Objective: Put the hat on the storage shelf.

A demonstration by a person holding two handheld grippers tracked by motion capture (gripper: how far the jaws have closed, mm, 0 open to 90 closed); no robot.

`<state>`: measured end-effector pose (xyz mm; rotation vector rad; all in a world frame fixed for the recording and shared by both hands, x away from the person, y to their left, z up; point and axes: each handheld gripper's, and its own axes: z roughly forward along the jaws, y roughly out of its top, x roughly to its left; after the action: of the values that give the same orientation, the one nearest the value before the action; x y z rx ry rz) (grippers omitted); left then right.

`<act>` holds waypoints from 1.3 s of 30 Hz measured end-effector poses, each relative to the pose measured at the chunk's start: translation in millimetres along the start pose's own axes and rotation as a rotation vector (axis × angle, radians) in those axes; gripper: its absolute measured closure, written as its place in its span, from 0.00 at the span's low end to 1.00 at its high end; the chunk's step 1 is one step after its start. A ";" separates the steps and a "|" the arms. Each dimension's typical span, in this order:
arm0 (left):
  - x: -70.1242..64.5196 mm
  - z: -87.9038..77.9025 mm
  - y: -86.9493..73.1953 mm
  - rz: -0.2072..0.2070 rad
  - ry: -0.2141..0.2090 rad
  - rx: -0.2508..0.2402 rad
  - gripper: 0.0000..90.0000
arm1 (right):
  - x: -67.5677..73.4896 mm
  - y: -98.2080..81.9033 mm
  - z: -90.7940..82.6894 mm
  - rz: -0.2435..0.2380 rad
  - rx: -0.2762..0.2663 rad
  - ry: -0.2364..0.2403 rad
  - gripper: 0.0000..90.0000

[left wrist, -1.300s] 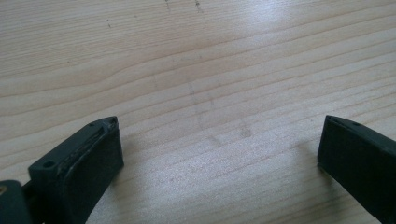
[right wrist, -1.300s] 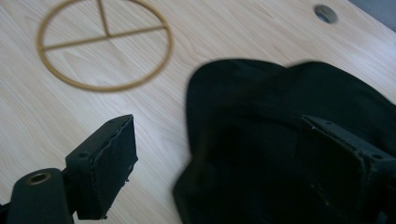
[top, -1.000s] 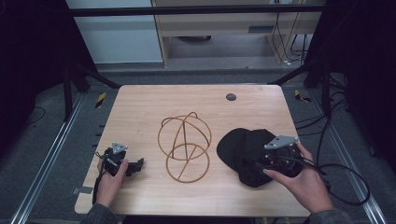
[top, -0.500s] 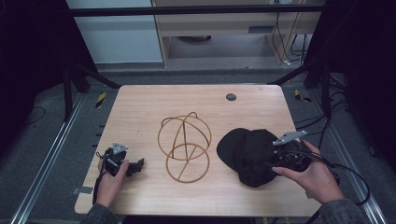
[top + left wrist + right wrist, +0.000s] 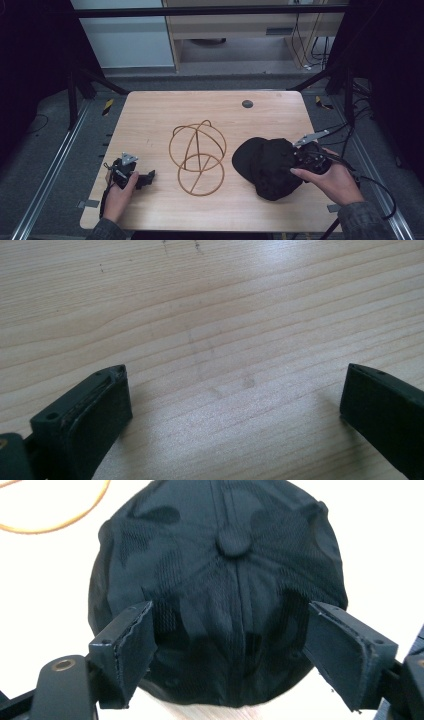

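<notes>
Wooden table [image 5: 150, 120], dark surroundings. Black cap [image 5: 265, 165] right of wire frame [image 5: 197, 157], far edge hidden under right gripper [image 5: 230, 652]: jaws wide, just been closing, straddling cap's rear. Left gripper [image 5: 235, 405] wide open over bare wood.

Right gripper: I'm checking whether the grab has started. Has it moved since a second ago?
Yes. The right gripper has slid right, toward the table's right edge, off the black cap's crown to its rim, jaws closing slightly.
</notes>
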<state>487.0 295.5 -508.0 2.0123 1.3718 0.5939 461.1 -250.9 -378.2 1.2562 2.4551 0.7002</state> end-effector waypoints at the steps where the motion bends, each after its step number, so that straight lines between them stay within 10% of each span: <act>1: -0.2 0.0 0.0 0.001 -0.001 0.000 0.00 | -0.3 1.2 1.2 -0.004 0.002 0.001 0.26; 27: -3.8 0.8 0.8 0.019 -0.017 0.000 0.00 | -8.4 10.4 16.5 -0.027 0.128 0.034 0.85; 39: -4.6 1.0 0.9 0.022 -0.021 -0.002 0.00 | -7.6 21.0 6.4 -0.051 0.137 0.037 0.93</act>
<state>486.6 290.7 -508.1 2.0293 1.3377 0.5814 482.6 -244.8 -371.8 1.2334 2.5944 0.5546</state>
